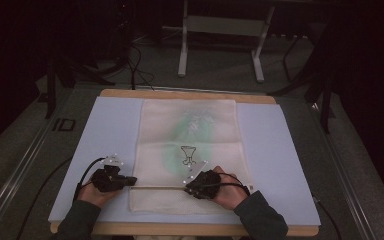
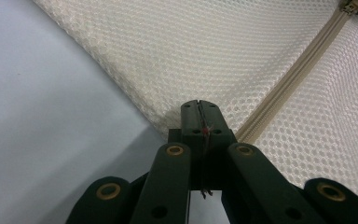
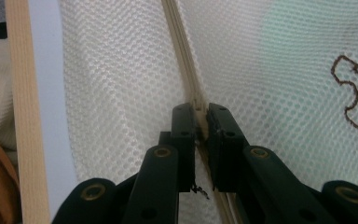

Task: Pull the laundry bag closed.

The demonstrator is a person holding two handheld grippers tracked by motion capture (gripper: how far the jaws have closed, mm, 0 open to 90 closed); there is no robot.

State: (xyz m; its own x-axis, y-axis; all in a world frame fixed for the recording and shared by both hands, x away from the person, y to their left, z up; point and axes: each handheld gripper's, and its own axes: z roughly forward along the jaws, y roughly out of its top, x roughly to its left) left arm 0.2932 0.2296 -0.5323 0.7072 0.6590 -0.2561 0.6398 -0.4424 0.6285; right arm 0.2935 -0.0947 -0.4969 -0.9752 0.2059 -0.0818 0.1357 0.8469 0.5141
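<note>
Bag: a cream mesh laundry bag is lying flat on the pale blue mat, its bottom end reaching toward the near edge of the desk; something green is showing faintly through the mesh.
Zipper: the zipper is running across the bag's near end, parallel to the desk's near edge.
Left gripper: the left gripper is pinching the bag's left edge at the zipper's end, jaws pressed fully together on the mesh.
Right gripper: the right gripper is sitting on the zipper line farther right, jaws nearly closed around what looks like the slider.
Step, as I judge it: working the slider along the zipper.
Doing it well: keeping the left pinch firm so the tape is staying taut, and pulling straight along the teeth, low to the mat, so the mesh is not bunching.
</note>
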